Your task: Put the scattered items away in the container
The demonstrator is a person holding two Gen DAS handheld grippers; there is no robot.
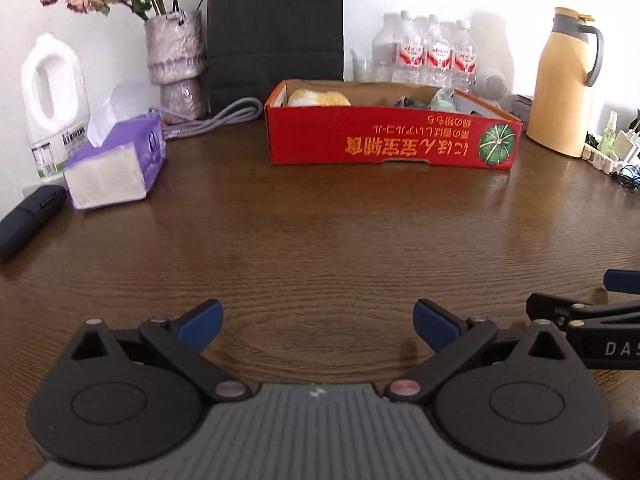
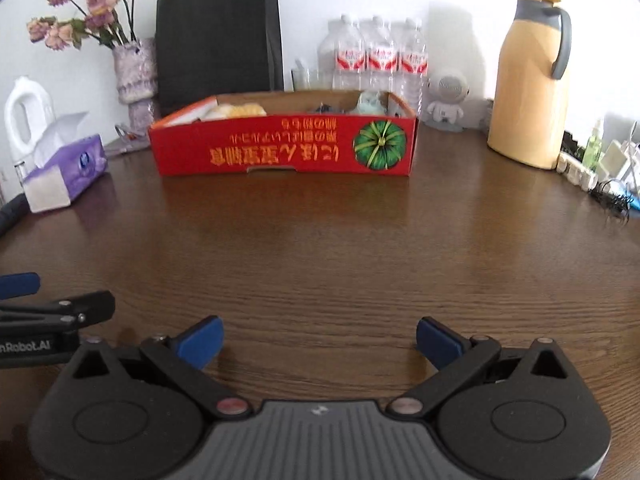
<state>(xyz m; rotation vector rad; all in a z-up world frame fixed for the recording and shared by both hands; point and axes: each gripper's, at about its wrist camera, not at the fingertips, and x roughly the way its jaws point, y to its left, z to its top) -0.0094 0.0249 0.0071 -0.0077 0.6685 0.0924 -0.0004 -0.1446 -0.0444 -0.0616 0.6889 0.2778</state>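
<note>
Both tools rested low over the dark brown wooden table (image 1: 320,220), side by side and well back from the shallow red cardboard box printed with a green pumpkin (image 1: 394,138). The left gripper (image 1: 318,322) had its blue-padded fingers spread apart with nothing between them, and the right gripper (image 2: 320,338) was likewise spread and empty. The box stood at the far side of the table, in front of a black paper bag (image 1: 275,28).

Judged from the bare wood between grippers and box, the gathering looked finished or nearly so: no loose item lay in reach. Inside the box showed one yellow-and-white fluffy thing (image 1: 318,98), one dark crumpled thing (image 1: 406,102) and one pale green thing (image 1: 442,98); more could be hidden by the wall.

Any next move would call for checking the table edges, where one dark blue case (image 1: 30,220) lay beside one purple tissue pack (image 1: 116,164). Around stood one white jug (image 1: 54,100), one vase of dried flowers (image 1: 176,60), one yellow thermos jug (image 1: 566,80) and at least four water bottles (image 1: 436,54).
</note>
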